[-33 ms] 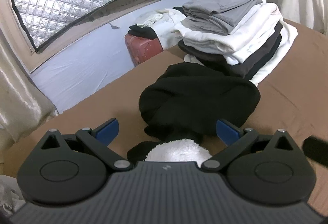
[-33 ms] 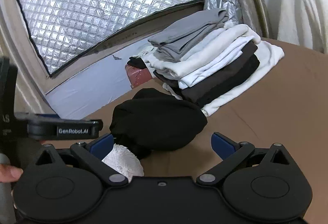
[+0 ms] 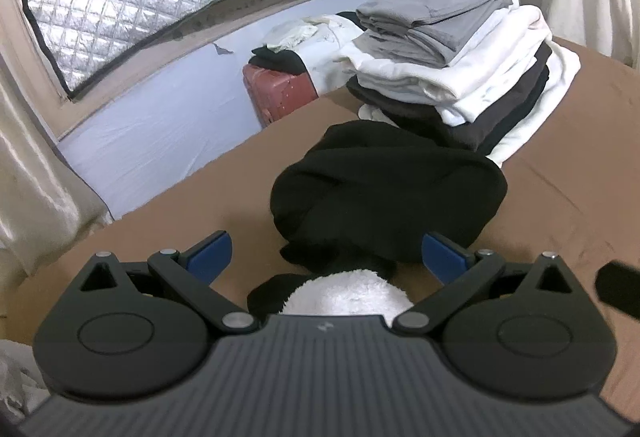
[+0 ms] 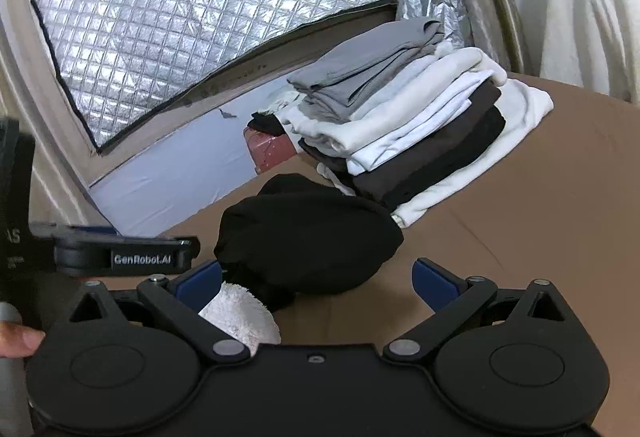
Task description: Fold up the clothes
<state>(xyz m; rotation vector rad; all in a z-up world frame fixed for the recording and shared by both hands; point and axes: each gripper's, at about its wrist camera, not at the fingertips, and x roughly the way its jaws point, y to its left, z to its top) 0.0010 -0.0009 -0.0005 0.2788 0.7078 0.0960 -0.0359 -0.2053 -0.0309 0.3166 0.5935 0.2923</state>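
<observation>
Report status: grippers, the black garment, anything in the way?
Left gripper open, empty. Right gripper open, empty. Black garment bunched, unfolded, white fleece lining showing. Folded stack just behind it.

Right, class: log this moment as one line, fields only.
left gripper: open | right gripper: open | black garment: bunched, unfolded | folded stack: behind it

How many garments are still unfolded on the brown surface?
1 that I can see: the black garment with white fleece lining, bunched just ahead of both open grippers, in front of the folded stack. More may lie hidden behind the stack.
</observation>
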